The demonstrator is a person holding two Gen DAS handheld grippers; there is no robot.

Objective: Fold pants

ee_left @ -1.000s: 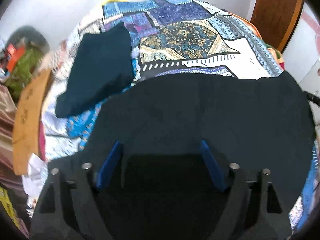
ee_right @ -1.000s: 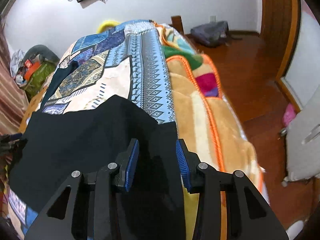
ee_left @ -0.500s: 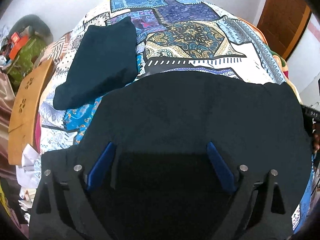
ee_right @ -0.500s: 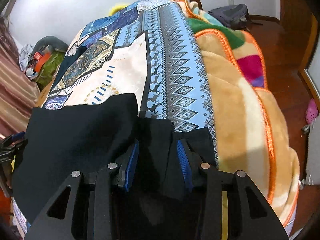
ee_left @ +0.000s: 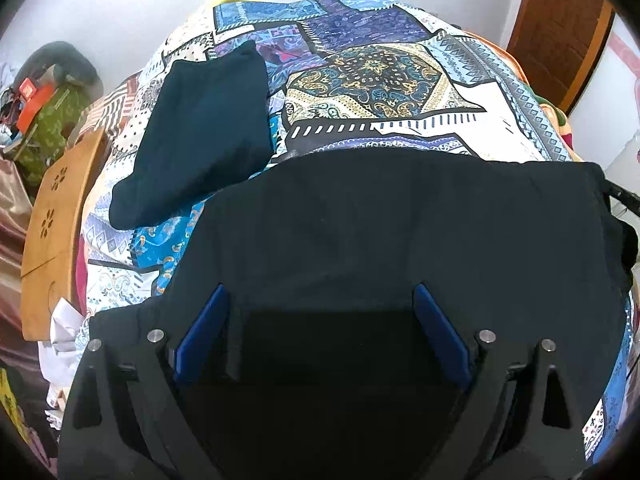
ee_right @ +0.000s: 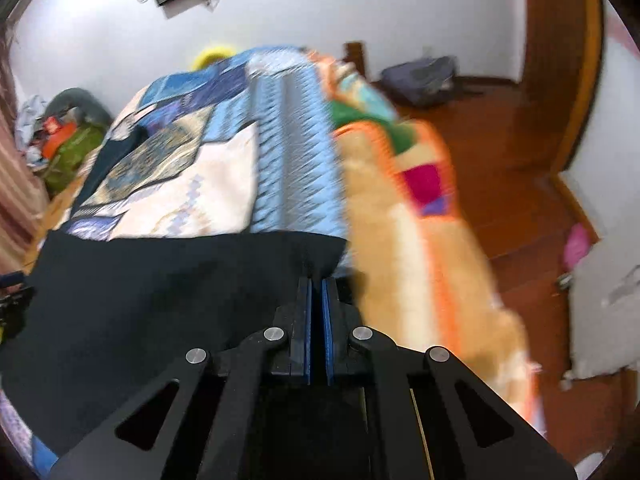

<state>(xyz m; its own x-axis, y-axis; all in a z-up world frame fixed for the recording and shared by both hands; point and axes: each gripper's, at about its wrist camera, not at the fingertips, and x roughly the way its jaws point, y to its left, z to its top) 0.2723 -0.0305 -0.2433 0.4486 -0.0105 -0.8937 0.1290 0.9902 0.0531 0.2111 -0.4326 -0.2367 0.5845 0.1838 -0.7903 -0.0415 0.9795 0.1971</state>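
The black pants (ee_left: 400, 220) lie spread across the near part of a patchwork bed cover (ee_left: 380, 80). My left gripper (ee_left: 320, 300) is open, its blue pads wide apart just above the pants' left end. In the right wrist view the pants (ee_right: 160, 300) stretch to the left. My right gripper (ee_right: 316, 284) is shut on the pants' right edge, the cloth pinched between its blue pads. That view is blurred by motion.
A folded dark garment (ee_left: 200, 120) lies on the cover at the far left. A wooden board (ee_left: 52, 220) and clutter stand left of the bed. An orange blanket (ee_right: 420, 240) hangs over the bed's right side above a wooden floor (ee_right: 520, 152).
My right gripper has closed from open onto the pants' right edge and moved with it. My left gripper stayed open, shifting slightly over the pants.
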